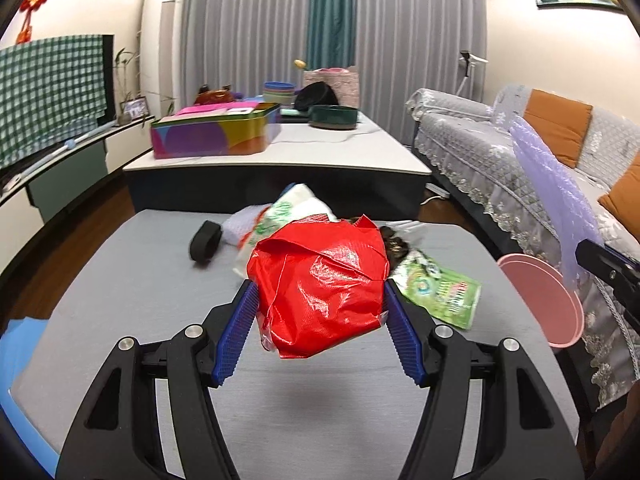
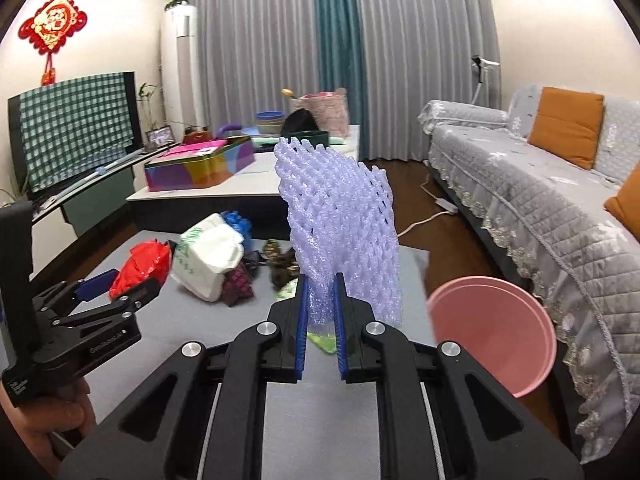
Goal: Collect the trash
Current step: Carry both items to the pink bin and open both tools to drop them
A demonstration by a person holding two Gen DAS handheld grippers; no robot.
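Trash pile (image 2: 212,264) is heaped at the tabletop's (image 2: 160,320) far edge, a basin (image 2: 496,332) placed right, a sofa (image 2: 540,200) beyond.

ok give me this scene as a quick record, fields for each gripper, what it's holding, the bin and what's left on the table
left hand-held gripper: shut on red plastic bag, lifted off the table
right hand-held gripper: shut on purple foam net, held upright
bin: pink bucket, at the table's right edge, beside the sofa
left on grey table: white bag with green print, green wrapper, black roll, dark crumpled scraps
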